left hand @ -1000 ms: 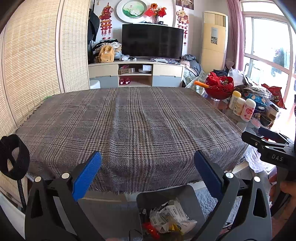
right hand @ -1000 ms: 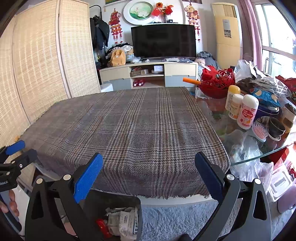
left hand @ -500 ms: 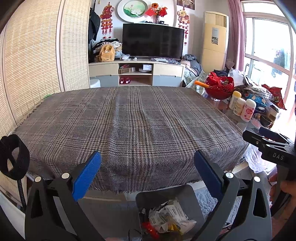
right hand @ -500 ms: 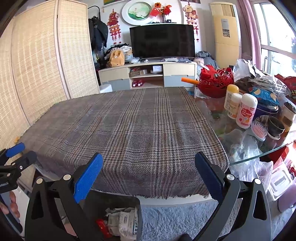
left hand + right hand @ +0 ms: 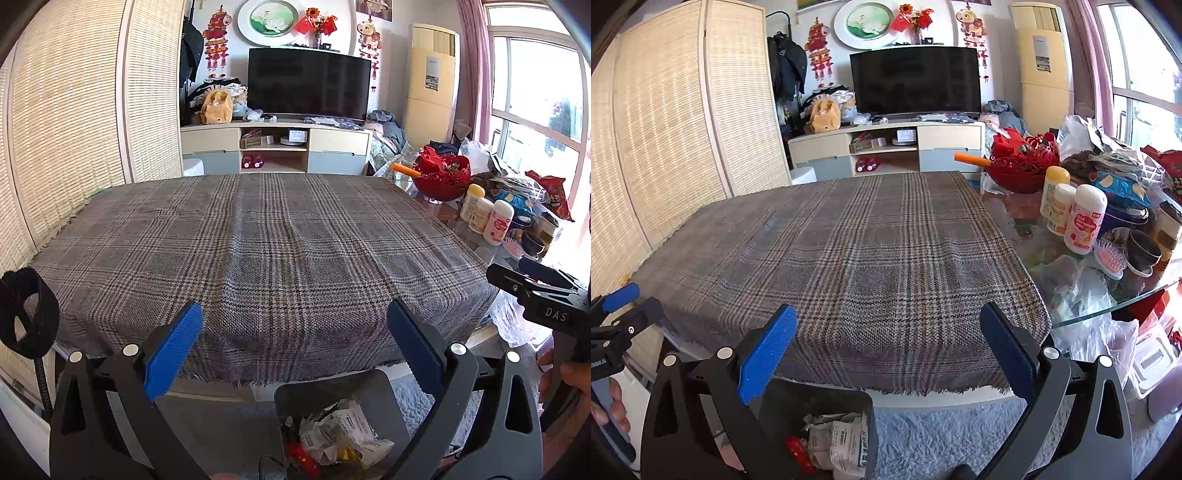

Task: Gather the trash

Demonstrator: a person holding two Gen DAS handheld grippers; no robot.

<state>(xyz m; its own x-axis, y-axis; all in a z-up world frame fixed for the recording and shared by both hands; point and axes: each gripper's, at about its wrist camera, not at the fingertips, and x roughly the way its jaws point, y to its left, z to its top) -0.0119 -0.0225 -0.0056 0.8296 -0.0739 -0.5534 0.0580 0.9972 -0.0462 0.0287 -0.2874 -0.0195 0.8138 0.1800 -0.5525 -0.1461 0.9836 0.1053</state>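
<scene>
A dark grey trash bin [image 5: 369, 387] stands on the floor under the table's near edge, holding crumpled white paper [image 5: 343, 435] and a red scrap. In the right wrist view the same bin [image 5: 864, 406] shows at the bottom with the paper [image 5: 842, 439] inside. My left gripper [image 5: 295, 339] is open above the bin, nothing between its blue pads. My right gripper [image 5: 888, 343] is open too and empty. The plaid tablecloth [image 5: 266, 243] carries no loose trash that I can see. Each gripper appears at the edge of the other's view.
To the right, the glass table part [image 5: 1082, 314] is crowded with bottles [image 5: 1084, 221], a red basket [image 5: 1023, 162], a pink brush, bowls and plastic bags. A TV stand [image 5: 273, 147] lies beyond the table. A woven screen [image 5: 66, 129] lines the left. Blue-grey rug [image 5: 942, 432] covers the floor.
Both views have drifted only slightly; the grippers stay open and empty over the bin.
</scene>
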